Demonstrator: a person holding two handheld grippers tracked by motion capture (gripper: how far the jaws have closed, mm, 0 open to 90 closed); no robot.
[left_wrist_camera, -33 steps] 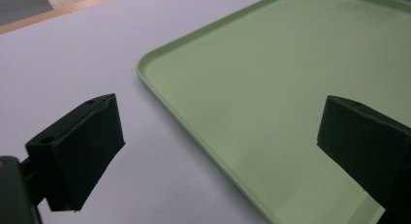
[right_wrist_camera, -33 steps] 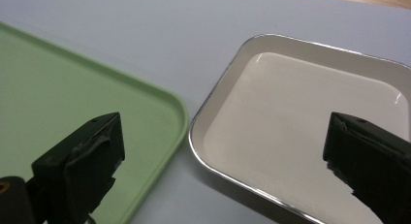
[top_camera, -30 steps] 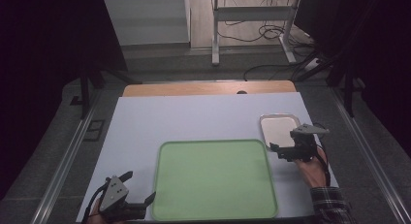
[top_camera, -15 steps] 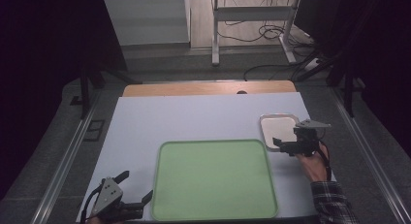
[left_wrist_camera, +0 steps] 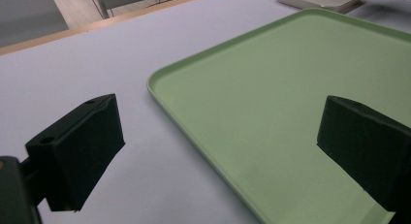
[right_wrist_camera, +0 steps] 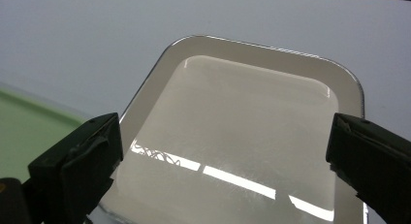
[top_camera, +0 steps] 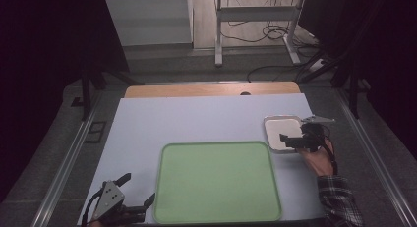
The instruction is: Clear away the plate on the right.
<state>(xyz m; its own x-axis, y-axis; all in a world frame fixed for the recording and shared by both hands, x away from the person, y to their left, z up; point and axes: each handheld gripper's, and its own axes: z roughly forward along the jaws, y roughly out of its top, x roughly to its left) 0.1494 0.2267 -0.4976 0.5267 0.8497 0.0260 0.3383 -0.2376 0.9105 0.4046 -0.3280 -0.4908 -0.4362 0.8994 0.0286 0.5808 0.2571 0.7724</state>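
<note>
Your right gripper (top_camera: 290, 138) hangs over the white dish (top_camera: 281, 132) at the table's right edge, jaws wide apart, nothing held. Left gripper (top_camera: 135, 191), also wide & empty, sits at the green tray (top_camera: 217, 182) near-left corner. Pale lavender tabletop (top_camera: 196, 121), wood strip (top_camera: 211, 89) at the back; dim room w/ floor cables (top_camera: 275, 72) behind.

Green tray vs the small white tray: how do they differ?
The green tray is much larger than the white tray. The green tray looks matte, while the white tray is glossy and mirrors light streaks. The open left gripper straddles the green tray's rim; the open right gripper hovers at the white tray. Both are empty, shallow, round-cornered and flat on the table.
</note>
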